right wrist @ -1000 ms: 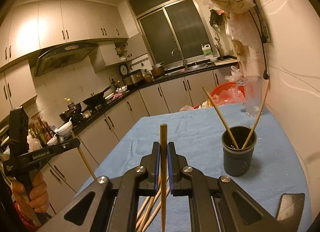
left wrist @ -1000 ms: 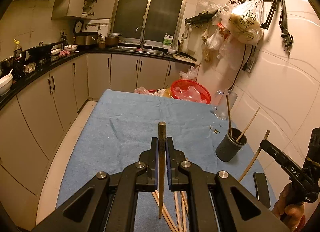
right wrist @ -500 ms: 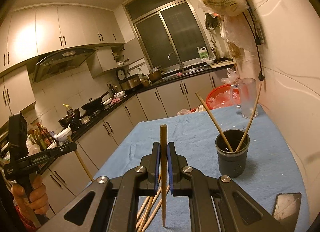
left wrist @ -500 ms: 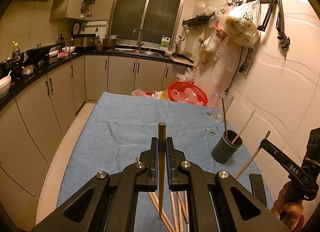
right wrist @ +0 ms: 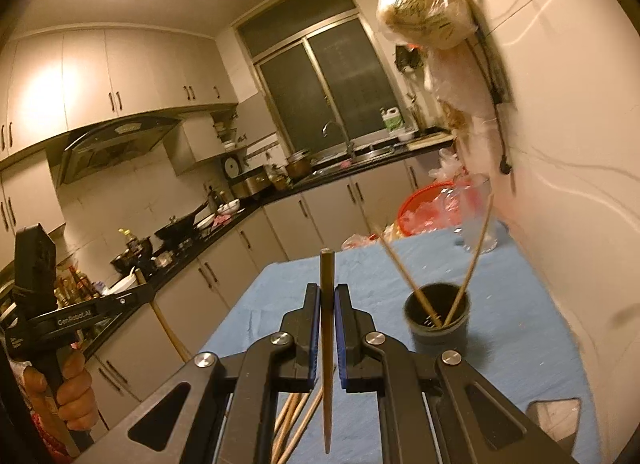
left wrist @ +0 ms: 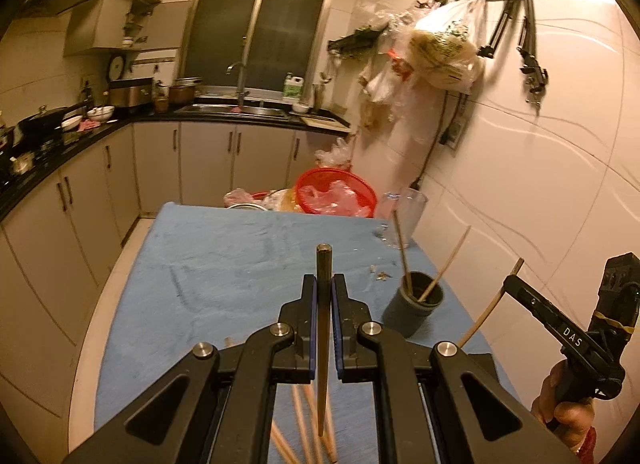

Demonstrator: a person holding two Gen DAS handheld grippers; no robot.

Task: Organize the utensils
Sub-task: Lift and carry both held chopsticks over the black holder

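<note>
Chopsticks are what I am sorting: one is standing upright in my left claw [left wrist: 324, 328], clamped between the blue pads, and a second chopstick [right wrist: 327, 344] is pinched the same way in my right claw [right wrist: 328, 334]. Both are hanging clear above the desk [left wrist: 224, 264], while loose chopsticks [left wrist: 304, 420] are lying below the left claw on the blue cloth. They are looking light, stiff and thin, likely smooth enough to slip or swivel in a pinch, so I am judging a hold near the middle, as now, steadier than one near a tip. The cup [right wrist: 436, 322] is sitting ahead and to the right, already holding two sticks leaning outward in a V. Its mouth is small, and those leaning sticks are crowding the way in; coming down between them seems best. The wall [left wrist: 520, 183] is running close along the desk's right edge just beyond the cup, so there is little room on that side. The left half of the cloth is lying open.
</note>
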